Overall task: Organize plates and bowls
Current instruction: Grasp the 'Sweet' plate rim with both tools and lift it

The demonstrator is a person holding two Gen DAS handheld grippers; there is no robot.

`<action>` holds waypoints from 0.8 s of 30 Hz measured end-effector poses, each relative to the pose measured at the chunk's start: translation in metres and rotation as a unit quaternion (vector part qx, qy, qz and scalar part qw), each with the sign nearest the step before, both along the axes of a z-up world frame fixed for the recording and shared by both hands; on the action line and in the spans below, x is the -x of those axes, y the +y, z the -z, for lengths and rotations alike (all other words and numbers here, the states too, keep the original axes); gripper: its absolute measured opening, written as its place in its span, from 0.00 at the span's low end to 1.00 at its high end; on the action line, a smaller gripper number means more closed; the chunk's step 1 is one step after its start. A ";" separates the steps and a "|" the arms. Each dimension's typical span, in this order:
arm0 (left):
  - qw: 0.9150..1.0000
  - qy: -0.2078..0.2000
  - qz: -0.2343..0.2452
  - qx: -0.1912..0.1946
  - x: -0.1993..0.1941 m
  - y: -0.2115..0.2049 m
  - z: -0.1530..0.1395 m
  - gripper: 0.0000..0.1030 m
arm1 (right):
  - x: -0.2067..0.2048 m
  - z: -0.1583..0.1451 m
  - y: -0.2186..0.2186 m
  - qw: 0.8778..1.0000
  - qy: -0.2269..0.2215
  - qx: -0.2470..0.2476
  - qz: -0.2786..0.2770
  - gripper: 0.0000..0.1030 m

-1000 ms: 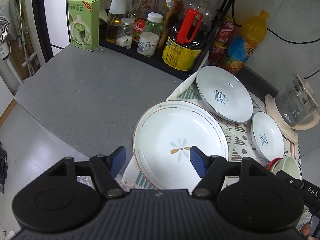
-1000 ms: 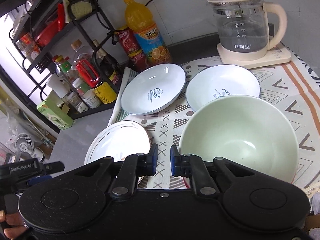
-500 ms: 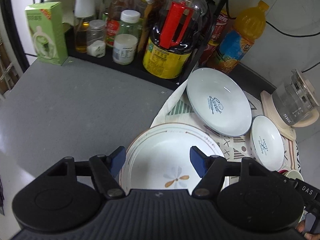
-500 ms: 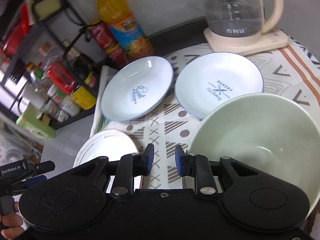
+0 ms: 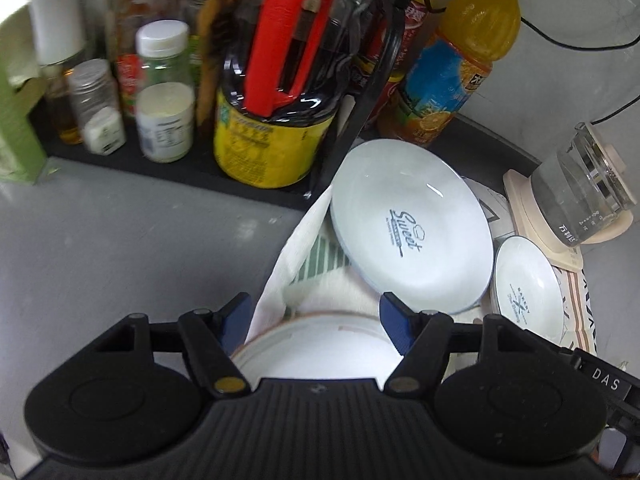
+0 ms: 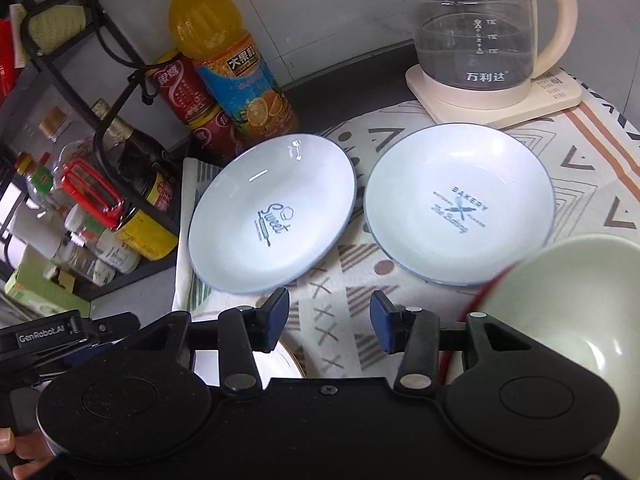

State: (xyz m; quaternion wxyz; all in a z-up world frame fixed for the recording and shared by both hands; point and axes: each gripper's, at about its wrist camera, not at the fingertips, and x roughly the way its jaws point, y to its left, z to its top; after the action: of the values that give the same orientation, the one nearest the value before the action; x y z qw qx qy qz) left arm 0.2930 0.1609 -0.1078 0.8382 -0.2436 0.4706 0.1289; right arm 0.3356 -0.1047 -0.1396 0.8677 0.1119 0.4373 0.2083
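Observation:
A white plate marked "Sweet" [image 5: 408, 228] [image 6: 272, 216] and a white plate marked "Bakery" [image 5: 528, 292] [image 6: 460, 204] lie side by side on the patterned cloth. A flat white plate with a gold rim [image 5: 316, 348] [image 6: 276, 360] lies nearest me. My left gripper [image 5: 316, 328] is open and empty, its fingers over that plate's far edge. My right gripper [image 6: 328, 316] is open and empty above the cloth, just before the two marked plates. A pale green bowl with a red rim [image 6: 568, 312] sits at its right.
A black rack [image 5: 360, 112] with sauce bottles and jars stands at the back left. An orange juice bottle [image 6: 228, 64] and red cans [image 6: 188, 100] stand behind the "Sweet" plate. A glass kettle [image 6: 476, 28] stands on its base at the back right. Grey counter [image 5: 120, 248] lies to the left.
My left gripper has moved forward over the gold-rimmed plate toward the "Sweet" plate. My right gripper has opened from nearly shut and moved forward and left, away from the green bowl.

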 end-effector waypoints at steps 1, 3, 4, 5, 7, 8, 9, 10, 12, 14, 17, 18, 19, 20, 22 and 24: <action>1.000 0.000 0.010 -0.001 -0.007 0.001 0.003 0.66 | 0.000 0.000 0.000 1.000 0.000 0.000 0.000 0.44; 1.000 0.001 0.020 -0.001 -0.018 0.003 0.008 0.66 | -0.006 0.003 0.007 1.000 0.005 -0.001 0.009 0.44; 1.000 0.002 0.023 0.001 -0.023 0.004 0.010 0.66 | -0.009 0.004 0.010 1.000 0.006 -0.002 0.013 0.44; 1.000 0.001 0.027 0.003 -0.029 0.005 0.013 0.66 | -0.012 0.005 0.014 1.000 0.008 -0.002 0.015 0.44; 0.999 0.003 0.033 0.002 -0.039 0.005 0.019 0.66 | -0.017 0.009 0.019 1.000 0.011 -0.004 0.021 0.44; 0.999 0.004 0.037 0.004 -0.043 0.005 0.022 0.66 | -0.021 0.010 0.022 1.000 0.013 -0.003 0.025 0.44; 0.999 0.004 0.041 0.006 -0.047 0.006 0.026 0.66 | -0.026 0.015 0.026 0.999 0.020 -0.005 0.035 0.44; 0.999 0.005 0.043 0.008 -0.051 0.007 0.029 0.66 | -0.026 0.015 0.026 0.999 0.020 -0.005 0.035 0.44; 0.999 0.010 0.043 0.013 -0.059 0.008 0.036 0.63 | -0.032 0.020 0.031 0.999 0.028 -0.006 0.042 0.44; 0.999 0.013 0.048 0.017 -0.065 0.007 0.043 0.63 | -0.038 0.025 0.037 0.998 0.035 -0.005 0.045 0.43; 0.998 0.014 0.051 0.017 -0.071 0.006 0.051 0.61 | -0.046 0.035 0.044 0.998 0.047 -0.002 0.050 0.43; 0.999 0.013 0.051 0.014 -0.071 0.005 0.053 0.60 | -0.050 0.043 0.047 0.996 0.060 -0.003 0.060 0.42; 0.999 0.015 0.050 0.013 -0.073 0.005 0.055 0.59 | -0.050 0.043 0.047 0.996 0.060 -0.003 0.060 0.42; 0.999 0.018 0.049 0.013 -0.075 0.004 0.056 0.58 | -0.052 0.046 0.048 0.996 0.064 -0.005 0.063 0.40; 0.999 0.017 0.049 0.011 -0.077 0.005 0.058 0.57 | -0.054 0.052 0.050 0.995 0.074 -0.008 0.065 0.37; 0.999 0.021 0.042 0.011 -0.077 0.005 0.059 0.55 | -0.056 0.057 0.052 0.994 0.080 -0.009 0.068 0.35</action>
State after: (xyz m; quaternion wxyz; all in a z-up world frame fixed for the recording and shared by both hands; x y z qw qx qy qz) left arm 0.3704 0.1661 -0.1672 0.8304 -0.2298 0.4990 0.0934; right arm 0.3916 -0.0530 -0.1962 0.8411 0.1657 0.4945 0.1435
